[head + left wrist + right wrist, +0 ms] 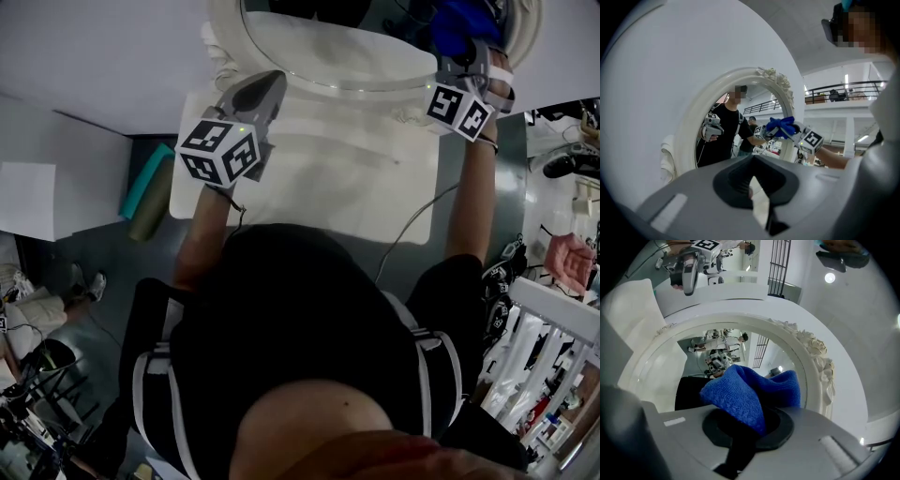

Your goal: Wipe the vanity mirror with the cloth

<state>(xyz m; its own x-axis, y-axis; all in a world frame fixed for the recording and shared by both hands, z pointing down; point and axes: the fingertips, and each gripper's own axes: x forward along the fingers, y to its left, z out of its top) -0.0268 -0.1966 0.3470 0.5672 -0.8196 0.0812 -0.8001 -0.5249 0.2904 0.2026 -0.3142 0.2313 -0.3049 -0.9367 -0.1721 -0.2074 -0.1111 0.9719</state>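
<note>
One cloth [750,394]: blue, nubbly knit, bunched in the right claw [744,427], which clamps it at the glass.
Mirror [820,357]: round, glossy white frame with moulded flowers (weave and flowers read best in the right gripper view).
Left claw [752,187]: closed, empty, near the frame's left side.
Head view: only the mirror's lower rim, on a white table [375,187].

Blue cloth [461,26] is held by R hand-held gripper [466,64] at mirror [319,52] edge; L hand-held gripper [255,98] is raised alongside.
</note>
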